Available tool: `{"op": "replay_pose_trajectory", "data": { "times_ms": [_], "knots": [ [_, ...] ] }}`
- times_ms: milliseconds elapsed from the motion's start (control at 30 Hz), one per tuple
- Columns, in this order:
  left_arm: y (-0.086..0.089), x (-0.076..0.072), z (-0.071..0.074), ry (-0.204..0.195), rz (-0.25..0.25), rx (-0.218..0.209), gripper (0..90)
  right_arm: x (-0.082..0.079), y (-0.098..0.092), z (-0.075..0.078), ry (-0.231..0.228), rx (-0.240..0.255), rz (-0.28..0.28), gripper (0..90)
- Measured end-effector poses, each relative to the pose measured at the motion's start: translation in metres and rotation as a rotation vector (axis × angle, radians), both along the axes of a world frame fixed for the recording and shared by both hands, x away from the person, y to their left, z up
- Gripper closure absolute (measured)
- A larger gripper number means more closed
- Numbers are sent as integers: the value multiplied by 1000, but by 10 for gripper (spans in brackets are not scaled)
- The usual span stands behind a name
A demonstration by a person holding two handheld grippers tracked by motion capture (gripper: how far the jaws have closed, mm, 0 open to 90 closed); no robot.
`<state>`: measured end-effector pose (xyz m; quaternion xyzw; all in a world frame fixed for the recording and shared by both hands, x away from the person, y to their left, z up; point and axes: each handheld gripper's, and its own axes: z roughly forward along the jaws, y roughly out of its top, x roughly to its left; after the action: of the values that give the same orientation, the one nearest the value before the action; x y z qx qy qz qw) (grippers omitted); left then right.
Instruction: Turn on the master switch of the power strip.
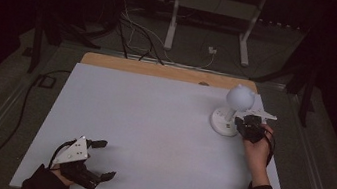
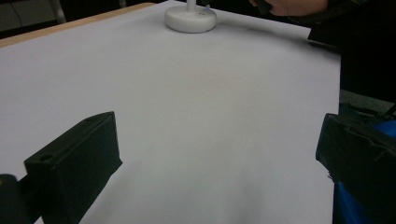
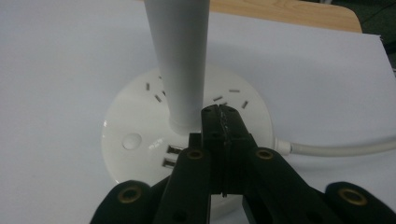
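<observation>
A white desk lamp (image 1: pixel 230 111) is stood near the table's (image 1: pixel 150 132) far right corner, on a round base (image 3: pixel 140 126) fitted with socket slots and two USB ports, with a round head at the top of an upright stem (image 3: pixel 180 60). The right gripper (image 1: pixel 248 125) is held at the base's right side, just beside the stem; in the right gripper view its jaws are seen pressed together with nothing between them, tips hovering over the base rim close to the stem (touching or not cannot be told). A white cable (image 3: pixel 336 148) is seen leaving the base toward the table's right edge. The left gripper (image 1: pixel 99 157) is held near the table's near left corner, well apart from the lamp, jaws spread wide with only bare table between them, as confirmed in the left gripper view, where the lamp base (image 2: pixel 190 18) is seen far off with the other hand (image 2: pixel 289 5) beside it. The grey three-cornered plate (image 1: pixel 74 150) is seen on top of the left gripper. The table's far edge is bare wood (image 1: pixel 160 69).
</observation>
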<state>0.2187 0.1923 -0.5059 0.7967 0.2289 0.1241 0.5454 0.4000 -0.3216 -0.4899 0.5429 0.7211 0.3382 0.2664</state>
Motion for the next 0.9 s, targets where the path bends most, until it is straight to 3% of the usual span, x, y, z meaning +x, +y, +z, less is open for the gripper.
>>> {"op": "replay_pose_trajectory", "data": {
  "times_ms": [200,467,567,667,733,800,900],
  "knots": [
    [1,0,0,-2,-1,-1,2,-5,-3,9,-10,45,15,894],
    [0,-1,1,-2,0,-3,2,-17,-13,13,-27,102,29,760],
    [0,0,1,-2,0,-4,2,-19,-16,15,-23,120,67,594],
    [0,0,0,-1,-1,0,2,-23,-15,17,-31,103,79,427],
    [0,0,0,0,0,0,2,-25,-14,18,-17,125,82,327],
    [0,0,0,0,0,0,2,-26,-15,20,0,151,129,164],
    [0,0,0,0,0,0,2,-28,-15,21,25,153,192,41]
  ]
}}
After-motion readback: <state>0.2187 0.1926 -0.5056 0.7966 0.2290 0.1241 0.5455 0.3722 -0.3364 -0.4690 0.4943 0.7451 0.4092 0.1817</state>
